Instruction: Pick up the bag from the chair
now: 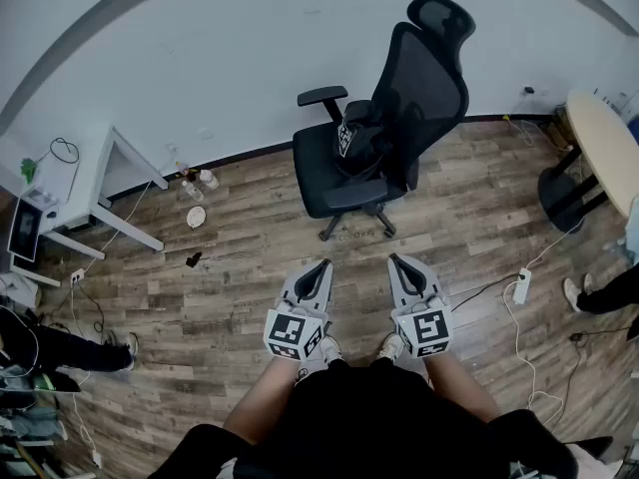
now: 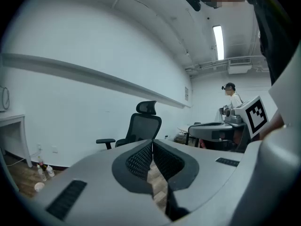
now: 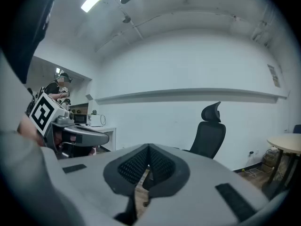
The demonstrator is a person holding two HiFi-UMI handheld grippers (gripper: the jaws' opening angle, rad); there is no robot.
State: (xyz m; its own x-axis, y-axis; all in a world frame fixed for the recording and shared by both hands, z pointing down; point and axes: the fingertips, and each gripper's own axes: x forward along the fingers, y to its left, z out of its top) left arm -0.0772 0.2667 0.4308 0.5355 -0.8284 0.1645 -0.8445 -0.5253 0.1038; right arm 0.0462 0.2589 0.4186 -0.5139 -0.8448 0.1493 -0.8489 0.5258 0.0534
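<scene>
A black office chair [image 1: 399,108] stands near the far wall, a short way ahead of me. On its seat lies a black bag [image 1: 357,130] with a white patterned patch on it. My left gripper [image 1: 321,265] and right gripper [image 1: 395,259] are held side by side above the wooden floor, short of the chair. Both are shut with nothing between the jaws. In the left gripper view the shut left gripper [image 2: 153,143] points toward the chair [image 2: 141,127]. The right gripper [image 3: 148,147] has the chair [image 3: 210,134] off to its right. The gripper bodies hide the chair's seat in both gripper views.
A white desk [image 1: 92,180] stands at the left, with bottles [image 1: 197,180] on the floor beside it. A round table [image 1: 602,140] is at the right. A power strip [image 1: 520,285] and cables lie on the floor. Another person's legs [image 1: 604,293] show at the right edge.
</scene>
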